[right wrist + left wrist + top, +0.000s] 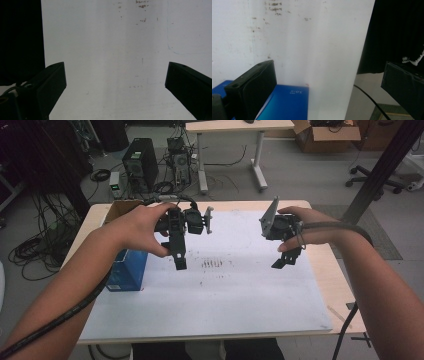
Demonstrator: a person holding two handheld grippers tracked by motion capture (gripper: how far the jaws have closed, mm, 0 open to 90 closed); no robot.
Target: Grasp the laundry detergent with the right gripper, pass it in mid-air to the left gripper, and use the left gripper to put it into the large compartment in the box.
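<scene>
Grey workshop floor surrounds a pale wooden bench (320, 270) whose top is mostly covered by a large white sheet (225, 295) with a patch of small brown marks (212, 264) near its middle.

Nearest items: two bare forearms enter from the bottom edge of the high view, each trailing a black cable.

Left hand-held gripper (179, 261): black, two-jawed, held in the left hand (142, 227) above the left part of the sheet, jaws pointing down. In the left gripper view its jaws stand wide apart with nothing between them.

Blue rectangular cardboard box (126, 269): stands on the left edge of the bench, just beside and below the left hand; its blue top (287, 102) shows under the left jaw in the left gripper view. Nothing grips it.

Right hand-held gripper (286, 260): black, with a grey three-cornered plate on top, held in the right hand (305, 230) above the right part of the sheet, well apart from the left one. In the right gripper view its jaws are spread wide over bare white sheet (112, 62), empty.

Farther back: brown open cardboard box (120, 210) at the far left corner of the bench; black computer tower (140, 165) and tangled cables on the floor; white-legged desk (230, 150); black office-chair base (372, 179) at the right.
</scene>
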